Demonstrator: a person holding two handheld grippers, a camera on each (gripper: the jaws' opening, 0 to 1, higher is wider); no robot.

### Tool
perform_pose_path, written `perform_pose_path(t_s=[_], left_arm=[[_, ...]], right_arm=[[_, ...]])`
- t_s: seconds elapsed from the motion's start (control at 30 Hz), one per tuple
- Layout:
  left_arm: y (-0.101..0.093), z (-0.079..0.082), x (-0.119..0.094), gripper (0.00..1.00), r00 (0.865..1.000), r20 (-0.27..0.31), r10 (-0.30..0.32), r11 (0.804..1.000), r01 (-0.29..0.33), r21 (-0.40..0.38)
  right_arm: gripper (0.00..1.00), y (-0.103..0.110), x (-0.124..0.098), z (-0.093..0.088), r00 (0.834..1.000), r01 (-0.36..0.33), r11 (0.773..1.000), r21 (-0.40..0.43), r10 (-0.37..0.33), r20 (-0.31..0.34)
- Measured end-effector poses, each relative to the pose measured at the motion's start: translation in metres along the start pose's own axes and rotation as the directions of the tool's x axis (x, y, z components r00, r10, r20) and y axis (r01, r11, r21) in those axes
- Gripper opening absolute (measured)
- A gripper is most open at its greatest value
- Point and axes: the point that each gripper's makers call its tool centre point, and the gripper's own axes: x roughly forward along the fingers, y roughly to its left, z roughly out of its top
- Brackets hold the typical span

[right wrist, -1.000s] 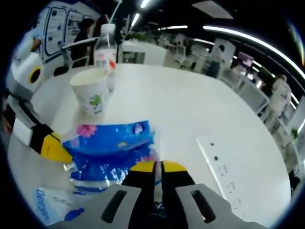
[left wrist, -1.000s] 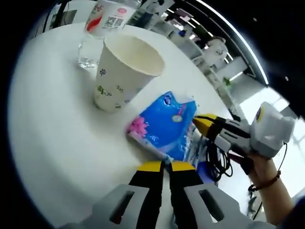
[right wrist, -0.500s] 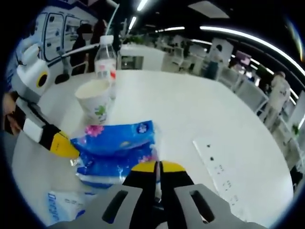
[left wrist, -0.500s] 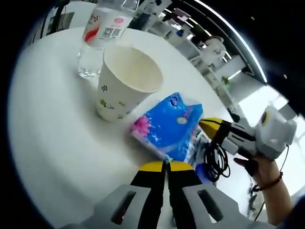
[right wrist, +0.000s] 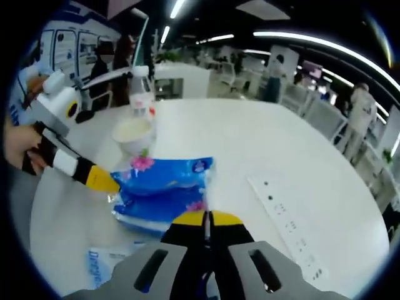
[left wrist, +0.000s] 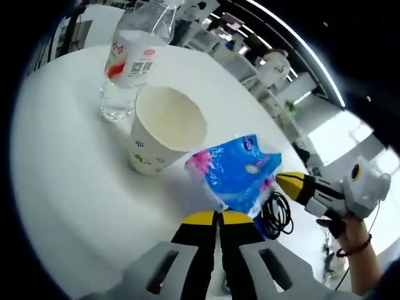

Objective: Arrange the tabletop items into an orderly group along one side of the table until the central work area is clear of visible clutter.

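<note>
On the white round table (left wrist: 69, 181) stand a paper cup (left wrist: 164, 128) and a clear water bottle (left wrist: 128, 65), side by side. A blue tissue pack (left wrist: 240, 172) lies right of the cup, with a black cable (left wrist: 275, 212) beside it. My left gripper (left wrist: 216, 216) is shut with nothing in it, short of the pack. My right gripper (left wrist: 289, 181) comes in from the right, shut, its yellow tip at the pack's edge. In the right gripper view, the right gripper (right wrist: 206, 217) is shut just before the blue tissue pack (right wrist: 165, 176), and the left gripper (right wrist: 103, 181) touches its left end.
A white power strip (right wrist: 287, 209) lies on the table to the right. A white-and-blue packet (right wrist: 106, 265) sits near the table's edge. The cup (right wrist: 133, 134) and bottle (right wrist: 142, 97) stand behind the pack. A person's hand (right wrist: 19, 147) holds the left gripper. Office desks and people are in the background.
Both views have drawn back and up from the pack. The two yellow tips stay shut at the pack's ends. The cup and bottle stand where they were.
</note>
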Motion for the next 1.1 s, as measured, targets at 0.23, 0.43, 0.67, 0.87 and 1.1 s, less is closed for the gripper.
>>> perform_pose_path(t_s=[0.23,0.43,0.67,0.87,1.1], left_arm=[[-0.004,0.005,-0.011,0.01,1.0,0.012,-0.017,0.999,0.016,0.029],[-0.005,0.009,-0.017,0.01,0.999,0.022,-0.024,0.998,0.023,0.053],[-0.009,0.009,-0.024,0.01,0.999,0.005,-0.046,0.995,0.045,0.092],[-0.016,0.003,-0.033,0.01,0.997,-0.018,-0.075,0.987,0.077,0.138],[-0.027,-0.009,-0.04,0.01,0.992,-0.054,-0.116,0.969,0.124,0.211]], right_arm=[[0.0,0.014,-0.02,-0.009,0.998,-0.016,1.0,0.004,0.017,-0.055],[0.0,0.026,-0.036,-0.012,0.998,-0.017,0.999,0.033,0.019,-0.064],[0.0,0.043,-0.054,-0.017,0.998,-0.008,0.995,0.097,0.014,-0.055],[0.0,0.055,-0.07,-0.026,0.999,0.006,0.989,0.149,0.0,-0.042],[0.0,0.065,-0.089,-0.038,0.999,0.027,0.981,0.191,-0.02,-0.038]])
